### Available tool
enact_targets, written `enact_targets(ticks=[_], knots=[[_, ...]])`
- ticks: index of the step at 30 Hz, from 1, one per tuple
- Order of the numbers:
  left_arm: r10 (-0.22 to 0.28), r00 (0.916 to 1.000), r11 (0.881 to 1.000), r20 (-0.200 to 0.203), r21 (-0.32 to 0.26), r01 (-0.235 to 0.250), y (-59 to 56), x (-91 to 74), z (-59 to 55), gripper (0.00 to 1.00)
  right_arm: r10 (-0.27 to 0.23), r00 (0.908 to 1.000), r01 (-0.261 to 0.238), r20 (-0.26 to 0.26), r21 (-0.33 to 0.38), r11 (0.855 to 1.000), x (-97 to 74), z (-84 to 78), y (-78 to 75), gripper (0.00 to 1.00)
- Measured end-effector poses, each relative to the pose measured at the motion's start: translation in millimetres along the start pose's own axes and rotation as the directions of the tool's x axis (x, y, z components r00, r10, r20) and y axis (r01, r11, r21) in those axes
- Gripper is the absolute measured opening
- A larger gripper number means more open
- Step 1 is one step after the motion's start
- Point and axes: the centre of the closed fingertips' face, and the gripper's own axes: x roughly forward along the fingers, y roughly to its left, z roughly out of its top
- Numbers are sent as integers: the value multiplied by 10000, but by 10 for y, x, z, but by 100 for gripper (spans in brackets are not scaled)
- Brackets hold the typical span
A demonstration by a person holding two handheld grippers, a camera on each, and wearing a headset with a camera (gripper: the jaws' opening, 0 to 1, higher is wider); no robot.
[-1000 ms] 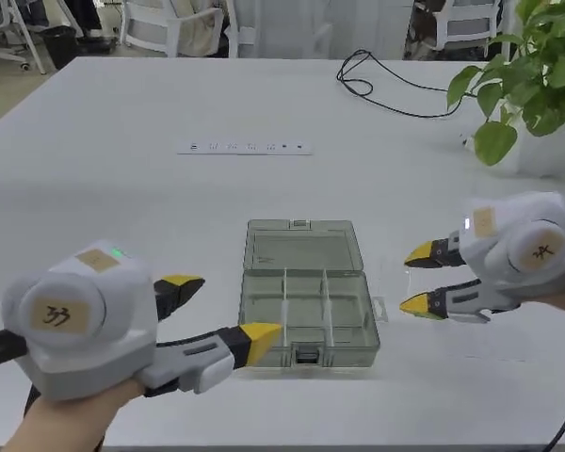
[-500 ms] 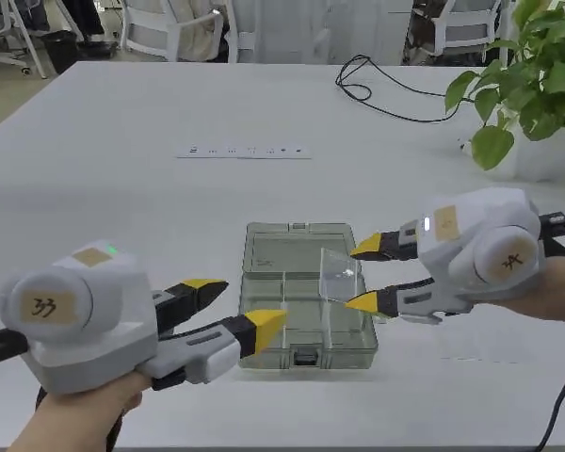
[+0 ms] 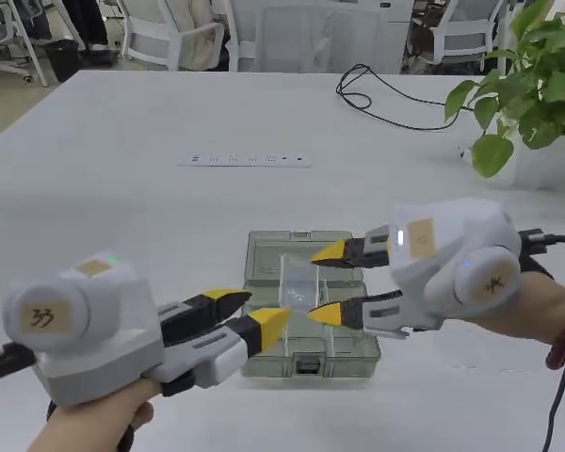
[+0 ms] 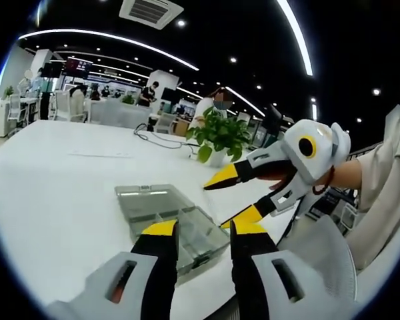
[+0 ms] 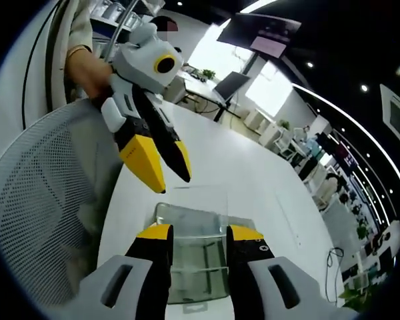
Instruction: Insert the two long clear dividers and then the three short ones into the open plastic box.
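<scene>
Step in hand: judging by the small clear piece being carried over a box that already shows partitions, the short dividers are going in.
Right gripper [image 3: 328,282]: its jaws are spread to the width of a clear divider [image 3: 299,282], which it holds by two opposite edges between the yellow tips.
Clear divider: it stands roughly upright between the right gripper's tips, hanging above the box and not yet seated.
Plastic box [image 3: 348,344]: it lies open on the desk [image 3: 169,217], directly below and ahead of the right gripper's tips. In the right gripper view, partition lines [image 5: 201,257] show inside it beyond the jaws.
Left gripper [image 3: 250,309]: its jaws are parted a little and hold nothing. It hovers at the box's near left corner, close to the right gripper's lower tip.
Next move: the right gripper probably needs to square the divider to a free pair of slots and lower it straight down between the partitions.
Left gripper's likely part: steadying the box's edge, should it slide.
Unclear: how many short dividers are already seated, since the grippers cover much of the box.
</scene>
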Motion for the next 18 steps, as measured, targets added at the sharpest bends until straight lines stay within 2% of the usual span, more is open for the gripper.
enact_targets(ticks=[3, 10, 14, 18], knots=[[-118, 9996, 9997, 257, -193, 123, -21, -7, 30, 21, 38, 9999, -37, 149, -90, 10000, 12, 78, 31, 32], [-285, 9989, 9991, 359, -304, 296, -51, -10, 32, 11, -36, 9993, 44, 384, -191, 9998, 23, 204, 39, 32], [-266, 9982, 9988, 540, -407, 288, -53, -17, 56, 5, -50, 9990, 62, 433, -270, 9996, 35, 236, 40, 32], [-340, 9971, 9964, 688, -748, 391, -65, -20, 79, 0, -147, 9988, 161, 463, -293, 9994, 46, 253, 22, 32]])
